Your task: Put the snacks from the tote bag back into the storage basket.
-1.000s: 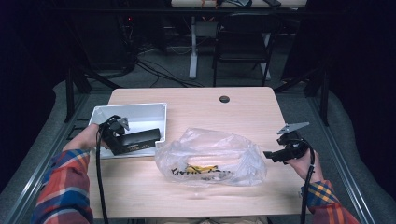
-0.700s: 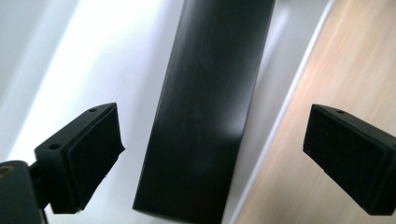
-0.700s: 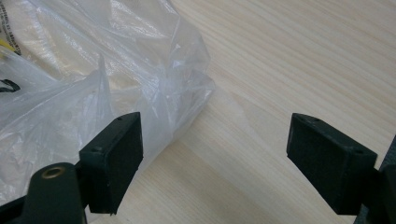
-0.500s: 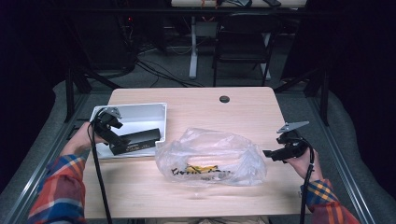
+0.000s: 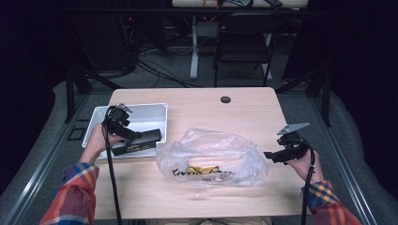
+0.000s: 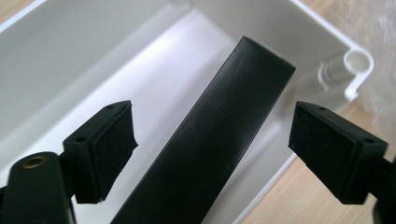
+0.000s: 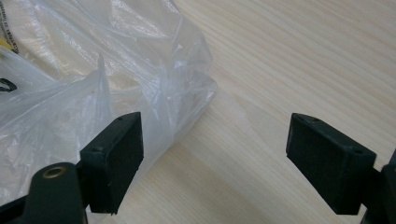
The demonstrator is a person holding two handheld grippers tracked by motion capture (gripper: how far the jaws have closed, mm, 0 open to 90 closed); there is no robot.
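The black box (image 5: pixel 137 142) lies in the white tray (image 5: pixel 155 109) at about 9 o'clock on the counter (image 5: pixel 244 105), one end resting out over the tray's near rim. The left tool (image 5: pixel 126 132) hangs above it, jaws spread wide with the box between the pads but clear of both, as the left gripper view shows (image 6: pixel 210 140); its jaws have just eased in a little, and nothing is gripped. So placing the box in the tray looks done, bar the overhang. The clear plastic bag (image 5: pixel 211 157) sits mid-counter with printed items inside. The right tool (image 5: pixel 277 155), at 3 o'clock just beside the bag's edge, stands open and empty; the bag likely comes next.
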